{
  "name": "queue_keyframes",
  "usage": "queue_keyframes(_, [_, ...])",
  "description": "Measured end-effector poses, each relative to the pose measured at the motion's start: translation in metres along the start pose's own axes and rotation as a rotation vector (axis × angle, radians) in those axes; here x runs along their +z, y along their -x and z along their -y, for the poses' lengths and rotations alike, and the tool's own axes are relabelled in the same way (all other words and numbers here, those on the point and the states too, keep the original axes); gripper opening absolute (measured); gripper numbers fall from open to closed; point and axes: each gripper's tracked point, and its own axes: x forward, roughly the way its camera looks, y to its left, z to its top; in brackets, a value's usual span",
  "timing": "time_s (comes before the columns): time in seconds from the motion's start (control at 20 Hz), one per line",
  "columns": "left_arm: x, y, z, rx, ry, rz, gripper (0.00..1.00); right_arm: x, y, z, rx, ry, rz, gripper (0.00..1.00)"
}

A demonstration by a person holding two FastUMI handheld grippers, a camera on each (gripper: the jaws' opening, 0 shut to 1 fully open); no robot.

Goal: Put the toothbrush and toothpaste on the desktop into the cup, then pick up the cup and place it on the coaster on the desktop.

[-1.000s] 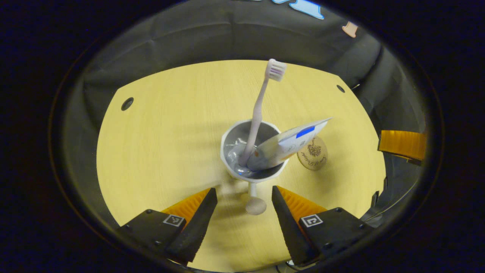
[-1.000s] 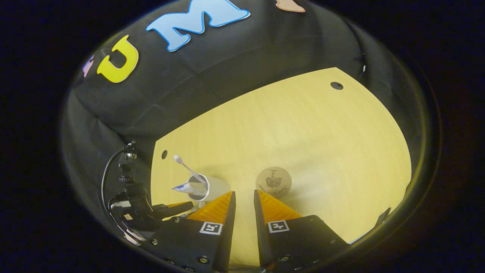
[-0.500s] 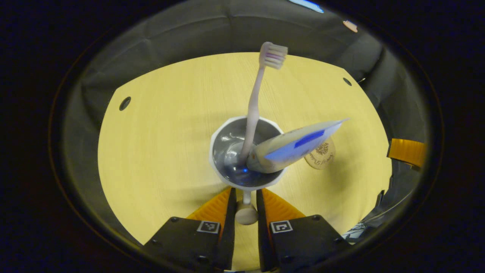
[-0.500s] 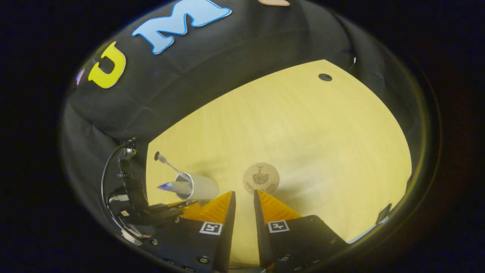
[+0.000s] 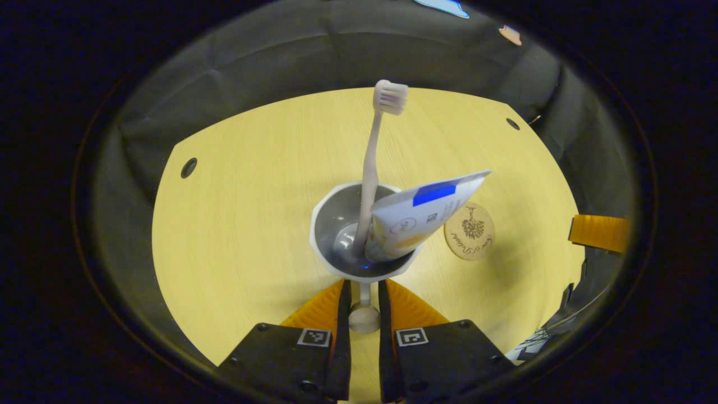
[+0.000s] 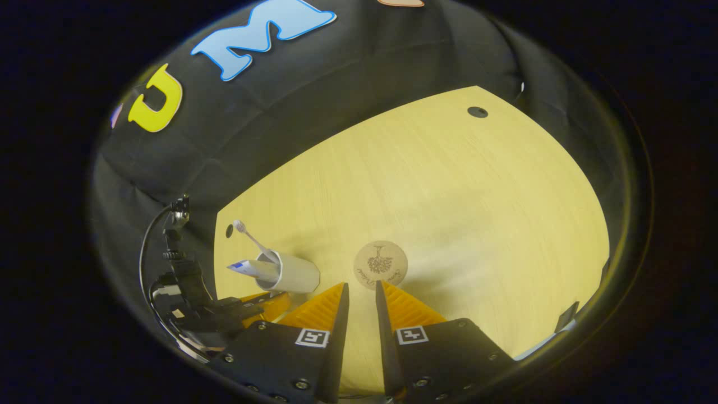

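My left jaws are clamping the cup (image 5: 363, 233) handle; brush (image 5: 370, 174) and paste (image 5: 423, 210) sitting inside. Carrying level toward the coaster (image 5: 469, 230) just beside (right jaws idling, nearly together, holding nothing).

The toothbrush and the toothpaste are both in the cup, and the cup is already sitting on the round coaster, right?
Not quite. The toothbrush and toothpaste are both in the cup, but the cup is not on the coaster. The left gripper view shows the coaster bare on the desktop beside the cup, with the left gripper shut on the cup's handle.
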Motion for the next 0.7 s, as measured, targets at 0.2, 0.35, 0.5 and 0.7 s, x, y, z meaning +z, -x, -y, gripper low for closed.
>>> queue_keyframes(0.2, [0.010, -0.009, 0.032, -0.044, -0.036, 0.008, 0.28, 0.001, 0.007, 0.019, -0.018, -0.032, 0.009, 0.29])
queue_keyframes(0.35, [0.020, -0.016, 0.057, -0.075, -0.067, 0.015, 0.28, 0.002, 0.014, 0.037, -0.033, -0.059, 0.017, 0.29])
queue_keyframes(0.5, [0.028, -0.021, 0.073, -0.098, -0.109, 0.024, 0.33, 0.004, 0.022, 0.055, -0.050, -0.087, 0.029, 0.29])
queue_keyframes(0.7, [0.030, -0.031, 0.088, -0.112, -0.156, 0.010, 0.28, 0.007, 0.037, 0.079, -0.070, -0.121, 0.042, 0.29])
